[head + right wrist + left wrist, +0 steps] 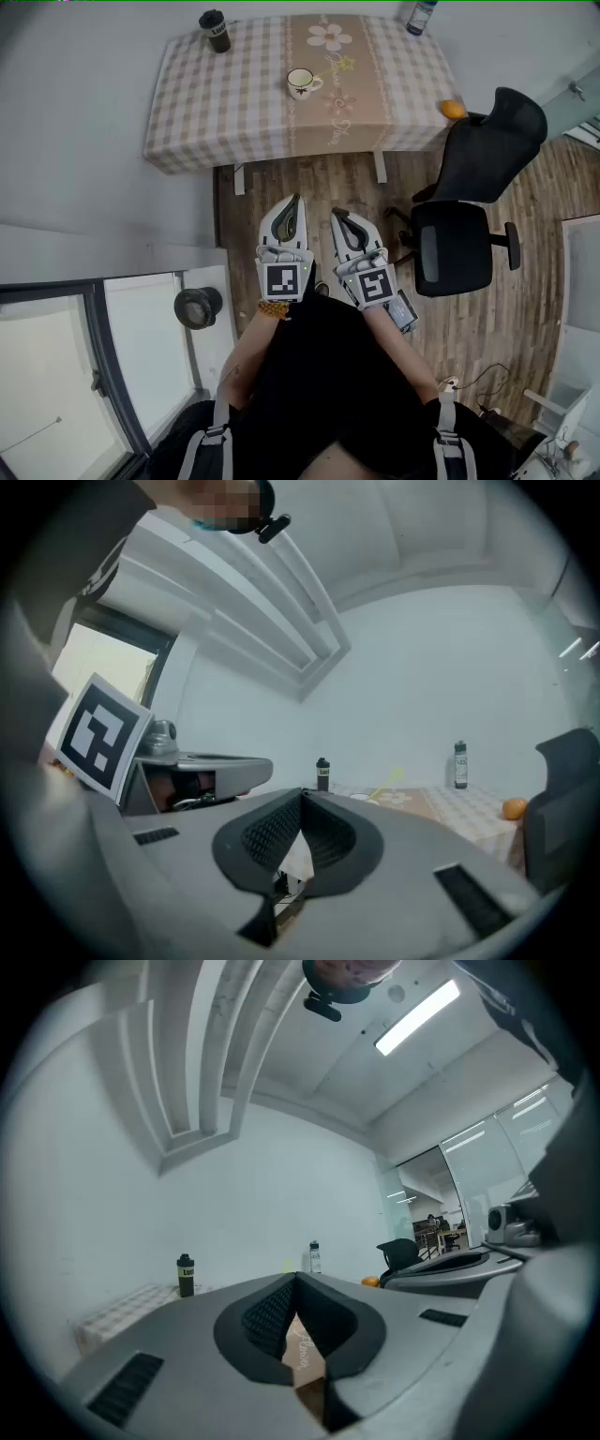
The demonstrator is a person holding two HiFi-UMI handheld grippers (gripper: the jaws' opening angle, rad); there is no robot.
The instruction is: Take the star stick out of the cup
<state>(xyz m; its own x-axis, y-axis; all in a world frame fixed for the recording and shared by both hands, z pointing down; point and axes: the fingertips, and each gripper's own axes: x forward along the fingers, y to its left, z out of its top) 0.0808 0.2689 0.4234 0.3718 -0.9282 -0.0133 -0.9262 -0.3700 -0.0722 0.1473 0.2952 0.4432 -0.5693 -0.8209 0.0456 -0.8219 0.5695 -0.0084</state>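
A white cup (301, 82) stands mid-table on a checked cloth, and a thin stick with a pale yellow star (344, 64) leans out of it to the right. In the right gripper view the cup's rim (362, 798) and the star (397, 776) show far off, beyond the jaws. Both grippers hang side by side over the wooden floor, well short of the table. My left gripper (295, 200) (296, 1281) is shut, its tips meeting on nothing. My right gripper (336, 215) (302, 794) is likewise shut and empty.
The table (187, 112) also bears a dark bottle (216, 31) at its far left, a second bottle (421, 16) at the far right and an orange (453, 109) near the right edge. A black office chair (469, 216) stands right of the table. A window ledge with a round black object (198, 307) lies to the left.
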